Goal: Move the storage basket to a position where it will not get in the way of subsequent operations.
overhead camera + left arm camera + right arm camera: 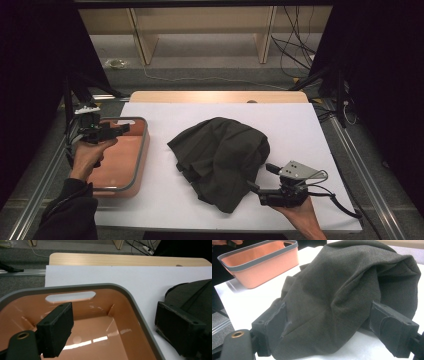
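Observation:
A crumpled dark grey cloth (220,155) lies in a heap in the middle of the white sheet. My right gripper (261,177) is at the heap's lower right edge. In the right gripper view its jaws stand wide apart, and the cloth (342,290) bulges between them and touches the left jaw. An orange basket (142,150) with a grey rim stands at the left with nothing inside. My left gripper (107,131) hovers open over the basket's far end. In the left gripper view its fingers (55,330) hold nothing above the basket's (135,302) floor.
The white sheet (300,130) covers most of a wooden table (215,96). Metal rails (365,175) run along both sides. Black stand legs (340,95) rise at the far corners. Cables (295,45) and wooden shelf legs lie beyond the table on the floor.

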Available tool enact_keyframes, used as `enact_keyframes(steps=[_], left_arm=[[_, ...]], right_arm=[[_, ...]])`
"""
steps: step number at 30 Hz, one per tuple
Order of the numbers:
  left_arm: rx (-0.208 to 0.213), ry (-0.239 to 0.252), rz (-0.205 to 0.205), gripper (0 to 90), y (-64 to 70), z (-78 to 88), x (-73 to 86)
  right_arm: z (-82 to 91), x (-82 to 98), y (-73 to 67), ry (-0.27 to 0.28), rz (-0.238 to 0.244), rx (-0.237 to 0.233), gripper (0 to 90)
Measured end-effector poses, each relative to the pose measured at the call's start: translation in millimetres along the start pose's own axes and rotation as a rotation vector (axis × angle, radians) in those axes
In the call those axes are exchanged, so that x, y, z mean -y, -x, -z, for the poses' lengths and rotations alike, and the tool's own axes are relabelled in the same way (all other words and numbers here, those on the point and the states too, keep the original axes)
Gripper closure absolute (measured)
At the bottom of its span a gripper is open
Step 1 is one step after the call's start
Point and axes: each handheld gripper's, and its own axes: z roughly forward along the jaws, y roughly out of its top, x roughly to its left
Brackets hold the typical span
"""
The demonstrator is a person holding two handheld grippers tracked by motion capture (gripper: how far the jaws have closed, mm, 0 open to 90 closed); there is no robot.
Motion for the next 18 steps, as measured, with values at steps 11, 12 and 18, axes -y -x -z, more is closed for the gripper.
enact_keyframes(steps=[11, 12, 18], left_arm=[[-0.046, -0.046, 0.009, 14.7, -16.1, 3.4, 1.7], [-0.05, -0.054, 0.008, 14.7, -16.7, 3.5, 1.9], [-0.078, -0.099, 0.006, 15.0, -26.9, 7.3, 1.7]], right_arm=[[-0.3, 0.2, -0.1, 0.0, 0.003, -0.003, 16.8], [-0.2, 0.2, -0.3, 0.0, 0.002, -0.003, 16.8], [-1.2, -0.1, -0.2, -0.008, -0.002, -0.002, 16.8]])
